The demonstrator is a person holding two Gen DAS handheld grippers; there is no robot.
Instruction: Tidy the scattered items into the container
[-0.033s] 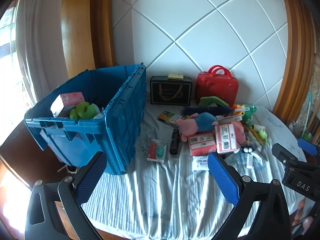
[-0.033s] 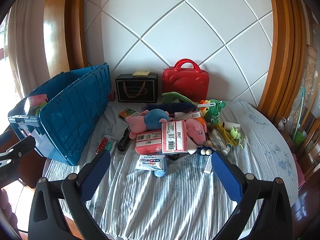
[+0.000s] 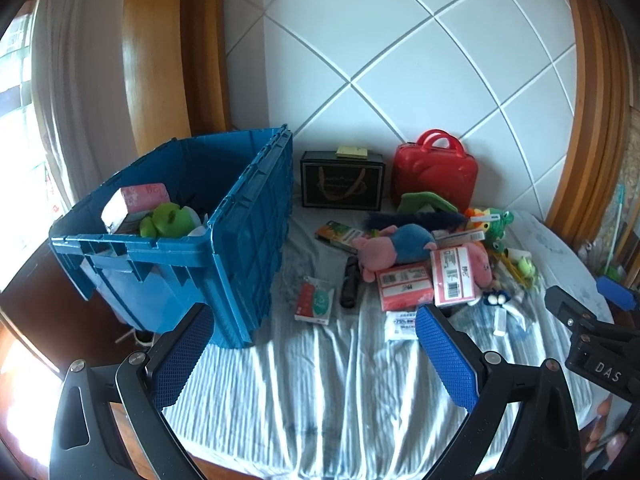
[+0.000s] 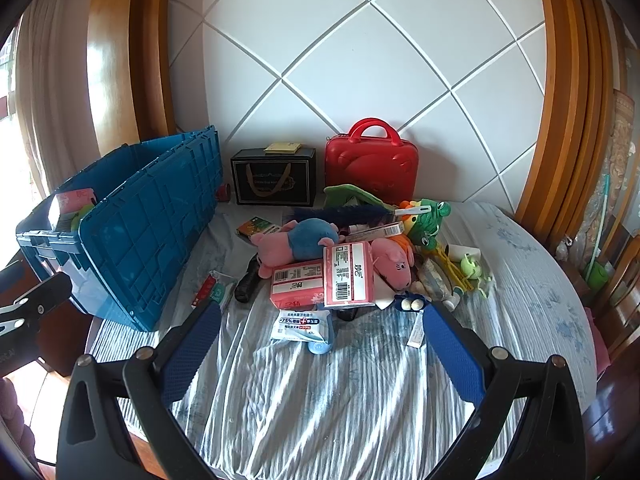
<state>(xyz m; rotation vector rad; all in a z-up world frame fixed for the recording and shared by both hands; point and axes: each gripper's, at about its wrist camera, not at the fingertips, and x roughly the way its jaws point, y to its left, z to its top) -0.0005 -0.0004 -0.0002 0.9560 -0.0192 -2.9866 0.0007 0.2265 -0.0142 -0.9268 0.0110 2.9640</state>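
A blue crate (image 3: 248, 216) stands open at the left of the cloth-covered table; a green plush (image 3: 168, 220) and a pink pack (image 3: 140, 198) lie inside it. To its right is a heap of scattered items: a pink-and-blue plush pig (image 4: 296, 240), two pink tissue packs (image 4: 348, 276), a wipes pack (image 4: 300, 324), a black tube-like item (image 4: 248, 280), a red-and-green pack (image 4: 212, 290) and a green frog plush (image 4: 428, 220). My left gripper (image 3: 312, 320) is open and empty, near the crate's front corner. My right gripper (image 4: 320, 312) is open and empty, just short of the wipes pack.
A red carry case (image 4: 372, 164) and a black gift box (image 4: 274, 182) stand against the white wall behind the heap. The striped cloth (image 4: 340, 400) lies bare in front of the grippers. The table's round edge falls off at the right, with wooden furniture (image 4: 616, 288) beyond.
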